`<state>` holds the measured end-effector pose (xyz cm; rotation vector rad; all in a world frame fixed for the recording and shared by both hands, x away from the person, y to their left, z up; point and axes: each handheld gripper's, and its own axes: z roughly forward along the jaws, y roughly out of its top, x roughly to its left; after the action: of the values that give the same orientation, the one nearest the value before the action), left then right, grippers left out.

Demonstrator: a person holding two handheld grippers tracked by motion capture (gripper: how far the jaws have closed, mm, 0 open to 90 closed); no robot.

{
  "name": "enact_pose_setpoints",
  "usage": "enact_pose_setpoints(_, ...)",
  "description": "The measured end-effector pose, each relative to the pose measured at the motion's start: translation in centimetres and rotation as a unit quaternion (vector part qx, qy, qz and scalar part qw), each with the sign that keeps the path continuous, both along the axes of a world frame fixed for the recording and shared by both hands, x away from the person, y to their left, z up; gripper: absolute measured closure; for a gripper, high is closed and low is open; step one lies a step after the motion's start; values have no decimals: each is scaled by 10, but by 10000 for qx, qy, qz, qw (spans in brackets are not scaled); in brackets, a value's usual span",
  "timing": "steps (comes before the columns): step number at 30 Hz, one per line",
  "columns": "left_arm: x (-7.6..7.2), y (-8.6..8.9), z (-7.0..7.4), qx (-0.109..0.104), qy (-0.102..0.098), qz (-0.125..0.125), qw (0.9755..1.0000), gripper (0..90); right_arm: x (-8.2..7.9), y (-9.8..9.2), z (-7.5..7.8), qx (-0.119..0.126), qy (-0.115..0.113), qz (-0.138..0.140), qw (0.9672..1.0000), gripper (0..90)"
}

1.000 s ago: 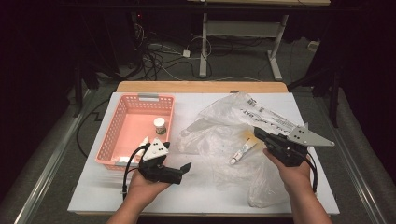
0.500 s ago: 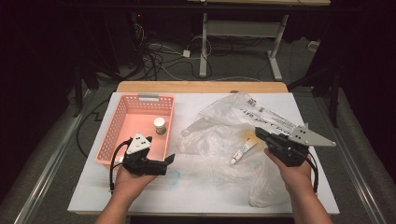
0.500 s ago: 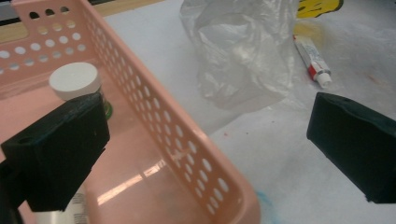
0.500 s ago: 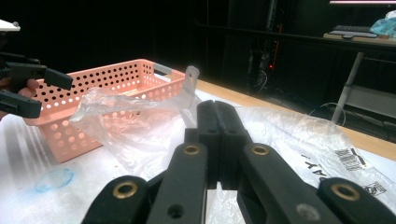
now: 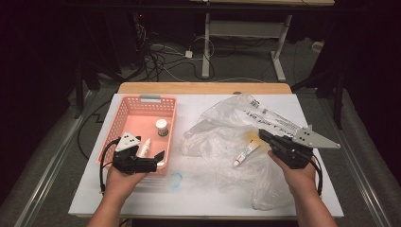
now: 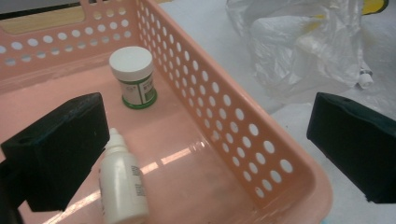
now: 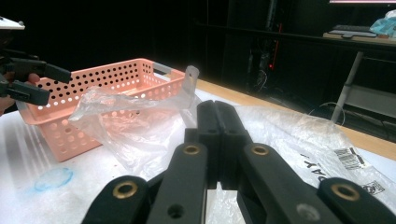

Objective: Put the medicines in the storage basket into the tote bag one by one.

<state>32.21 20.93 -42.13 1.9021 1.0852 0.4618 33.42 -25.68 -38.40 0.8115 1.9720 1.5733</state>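
Your white table [image 5: 142, 198] stood in a dark room; the left gripper [image 5: 158, 158] gaped over the basket [image 5: 124, 113], the right gripper [image 5: 263, 135] pinched the plastic bag [image 5: 222, 142], half-veiling a tube [image 5: 245, 153].

Over the last second the left gripper [image 5: 158, 158] has slid sideways from the bare white table in front of the basket [image 5: 124, 113], where it lay nearer the plastic bag, to the basket's near right corner. Its open jaws now straddle that corner's wall, one inside and one outside. A small white dropper bottle [image 5: 146, 147] now lies on the basket floor just beside the inside jaw, where a second ago the basket showed the white-capped jar [image 5: 161, 127] alone.
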Motion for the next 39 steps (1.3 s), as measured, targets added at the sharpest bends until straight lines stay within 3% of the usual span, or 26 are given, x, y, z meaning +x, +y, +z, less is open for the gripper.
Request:
enact_pose_setpoints(6,1,9,0,-20,18,132,9999,0,0,0,0,5,13,-6,10000,900)
enact_pose_setpoints(11,1,6,1,-77,-6,112,9999,0,-1,0,1,2,8,-5,10000,900)
enact_pose_setpoints(17,8,-4,18,-233,-110,-67,9996,0,0,1,1,-7,-3,-9,10000,900)
enact_pose_setpoints(31,61,-6,29,-320,34,302,9990,0,0,0,1,33,17,-22,10000,900)
enact_pose_setpoints(39,89,-10,23,-141,172,415,9989,11,0,2,-1,14,43,-1,10000,900)
